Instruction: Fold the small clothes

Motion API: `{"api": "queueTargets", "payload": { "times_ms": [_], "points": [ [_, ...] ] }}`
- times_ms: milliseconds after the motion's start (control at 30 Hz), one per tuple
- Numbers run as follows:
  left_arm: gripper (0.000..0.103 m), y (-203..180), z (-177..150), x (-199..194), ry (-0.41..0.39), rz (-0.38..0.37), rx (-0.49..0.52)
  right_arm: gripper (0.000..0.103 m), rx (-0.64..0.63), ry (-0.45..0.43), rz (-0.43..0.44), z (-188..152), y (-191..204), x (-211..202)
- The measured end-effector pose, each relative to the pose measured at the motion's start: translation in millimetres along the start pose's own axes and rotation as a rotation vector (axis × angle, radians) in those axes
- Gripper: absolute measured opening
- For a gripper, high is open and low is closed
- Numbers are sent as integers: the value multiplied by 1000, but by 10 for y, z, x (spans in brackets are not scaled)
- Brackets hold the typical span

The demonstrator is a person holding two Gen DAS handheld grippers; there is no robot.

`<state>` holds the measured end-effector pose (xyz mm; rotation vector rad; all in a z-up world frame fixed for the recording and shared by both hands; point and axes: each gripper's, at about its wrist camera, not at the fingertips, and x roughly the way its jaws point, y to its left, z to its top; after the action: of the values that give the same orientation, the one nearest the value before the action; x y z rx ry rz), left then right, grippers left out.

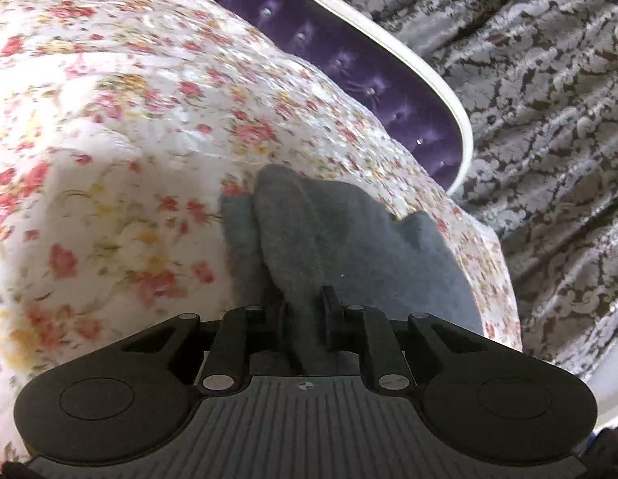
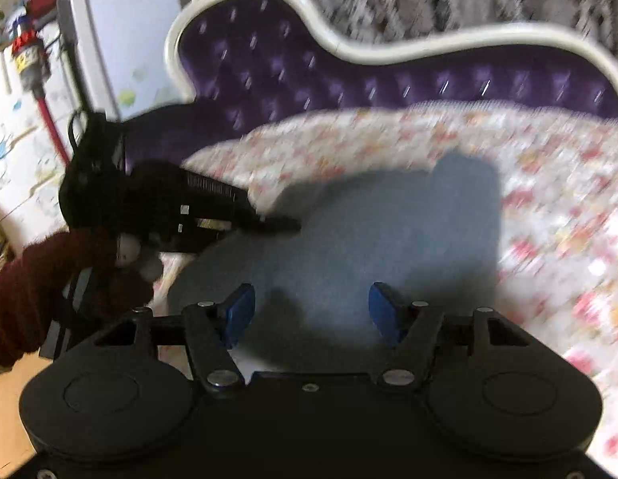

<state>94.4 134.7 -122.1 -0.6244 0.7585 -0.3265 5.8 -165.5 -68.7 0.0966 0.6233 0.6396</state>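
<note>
Left gripper (image 1: 305, 307) pinching grey cloth (image 1: 348, 247) near floral bed's (image 1: 109, 119) edge | right gripper (image 2: 310, 307) hovering wide open over same cloth, gripping nothing | risking: thin pinch slipping, fold collapsing | room: spreading open bedspread leftward; purple headboard (image 2: 348, 80) bordering far edge

Your grey cloth (image 1: 328, 239) sits low in the frame's centre, bunched and lifted; in the right view it (image 2: 368, 231) spreads flat mid-frame.
</note>
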Motion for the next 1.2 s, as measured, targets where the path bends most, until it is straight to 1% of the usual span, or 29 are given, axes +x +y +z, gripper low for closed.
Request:
{"api": "queueTargets", "payload": {
  "times_ms": [100,200,233,300,400,467,533,600,633,667,700,767,800,867,933,967,1033,1067,1133,1200],
  "points": [
    [16,-3,-4,-11,-16,15,11,67,-17,50,31,-82,62,67],
    [17,-2,-19,-7,-25,17,7,67,-34,72,71,7,91,-1],
    [17,-5,-25,-6,-27,17,8,67,-32,58,86,65,84,-56],
    [17,-6,-28,-2,-28,19,12,68,-26,8,86,181,48,-153],
    [18,-5,-41,-1,-32,23,10,73,14,-68,44,394,-111,-196],
    [19,-3,-44,5,-33,26,11,73,42,-84,27,516,-258,-107],
    [19,-16,-55,11,-36,30,22,73,93,-59,20,585,-454,82],
    [19,-32,-63,23,-36,39,34,70,140,-4,-36,598,-647,312],
    [19,-42,-66,29,-38,43,39,66,164,22,-66,571,-741,398],
    [19,-56,-66,33,-41,49,48,65,183,28,-81,546,-817,454],
    [20,-78,-67,36,-42,56,59,65,187,14,-91,534,-851,461],
    [21,-155,-57,22,-47,77,98,65,165,9,-121,548,-785,414],
    [24,-214,-58,1,-54,89,125,66,144,10,-138,561,-732,416],
    [32,-339,-78,-77,-76,133,201,74,103,-1,-169,555,-604,345],
    [47,-482,-121,-190,-102,191,277,92,75,-27,-193,570,-522,287],
    [51,-544,-144,-244,-111,212,304,94,60,-41,-217,556,-463,221],
    [65,-668,-205,-366,-137,259,355,100,42,-72,-250,533,-369,110],
    [67,-743,-246,-433,-157,296,381,103,41,-86,-263,522,-340,66],
    [72,-877,-325,-522,-185,372,428,102,51,-110,-283,467,-281,-43],
    [72,-1013,-412,-593,-198,446,472,103,71,-116,-313,413,-221,-143]
  ]
}}
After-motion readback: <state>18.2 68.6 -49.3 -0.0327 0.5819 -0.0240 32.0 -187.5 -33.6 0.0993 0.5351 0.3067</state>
